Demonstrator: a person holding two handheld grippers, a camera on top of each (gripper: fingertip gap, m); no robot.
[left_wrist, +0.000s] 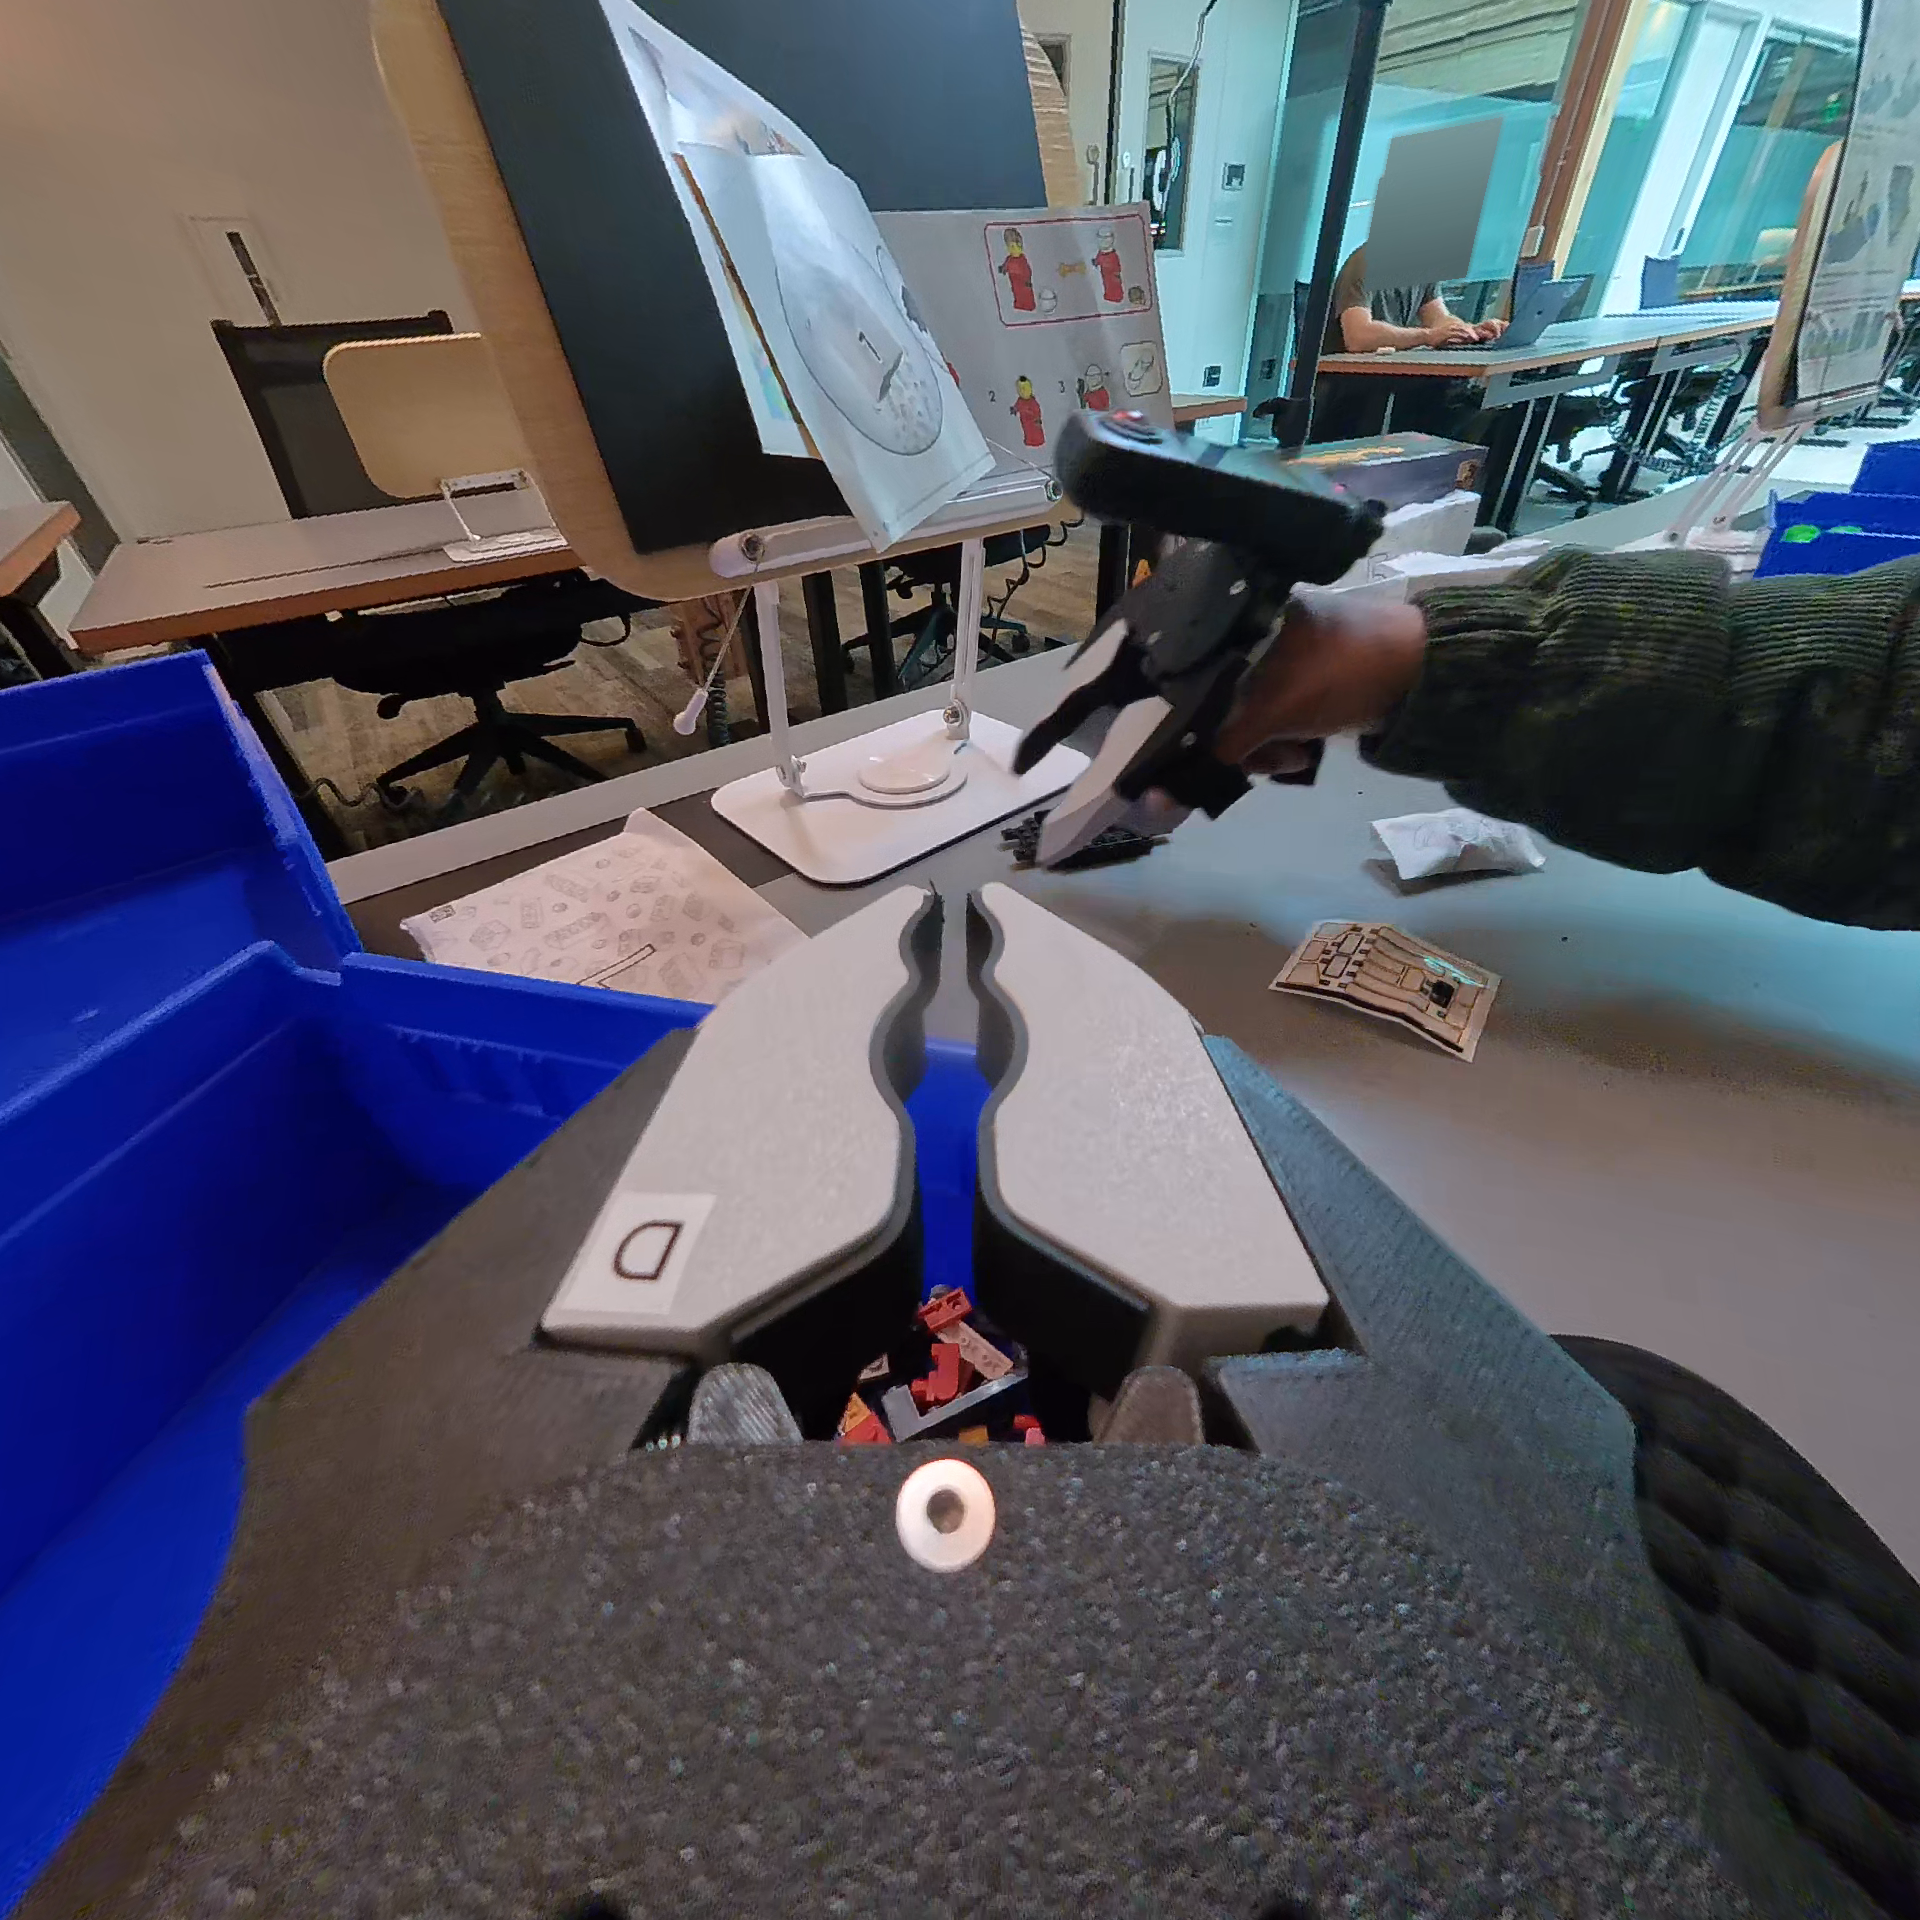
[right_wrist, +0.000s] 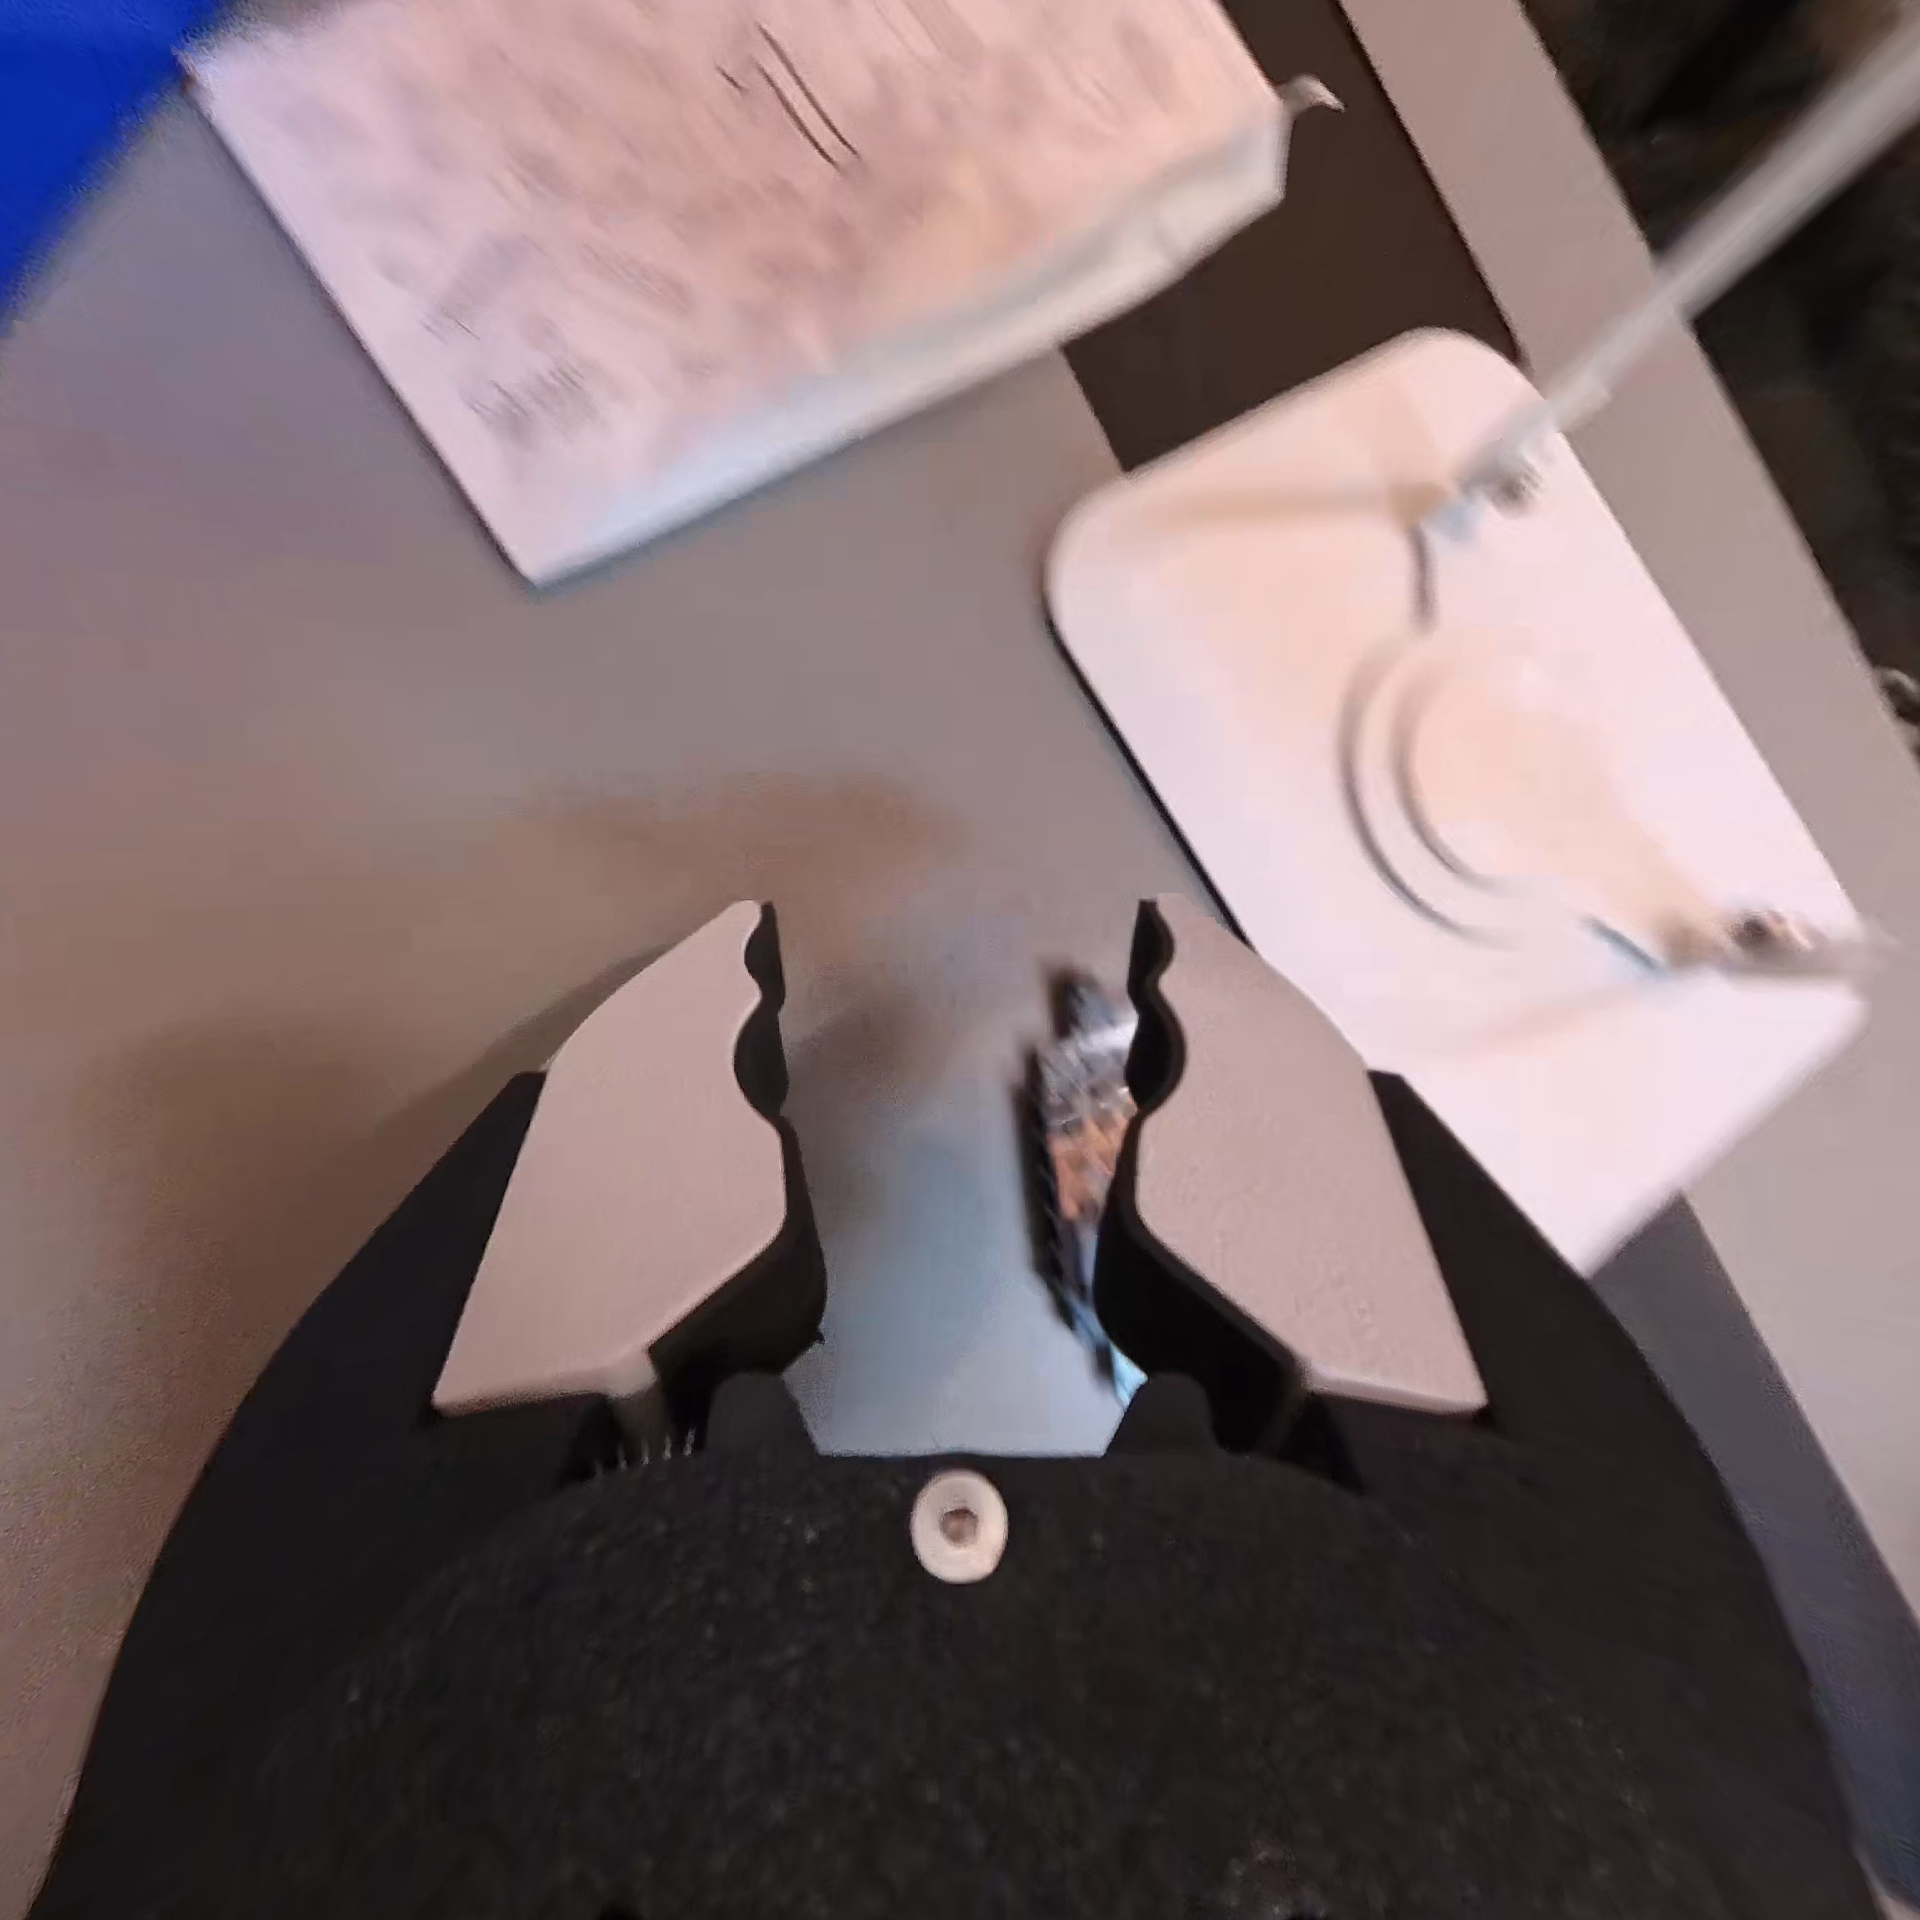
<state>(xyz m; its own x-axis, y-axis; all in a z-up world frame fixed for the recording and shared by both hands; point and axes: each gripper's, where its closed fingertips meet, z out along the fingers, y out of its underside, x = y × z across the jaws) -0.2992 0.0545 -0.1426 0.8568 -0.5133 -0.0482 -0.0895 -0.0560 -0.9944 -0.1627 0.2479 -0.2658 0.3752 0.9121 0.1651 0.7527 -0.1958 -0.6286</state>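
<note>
- Fingers of the left gripper (left_wrist: 954, 902) are pressed nearly together on nothing, hovering above the blue bin (left_wrist: 208, 1039) holding loose bricks (left_wrist: 951, 1371).
- Right gripper (right_wrist: 951, 914) has its fingers spread, poised low over the grey table (right_wrist: 312, 779).
- A small black studded piece (right_wrist: 1075, 1101) lies against its right finger's inner face, unpinched.
- Just beside sits the white stand base (right_wrist: 1299, 675); the printed paper bag (right_wrist: 675, 260) lies farther off.

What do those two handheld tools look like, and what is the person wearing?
Both tools have a rough black body, a small white ring at its middle, and two pale grey fingers with wavy black inner edges. The left tool carries a white sticker on one finger. The right tool has a black handle. The sleeve is dark green knit.
</note>
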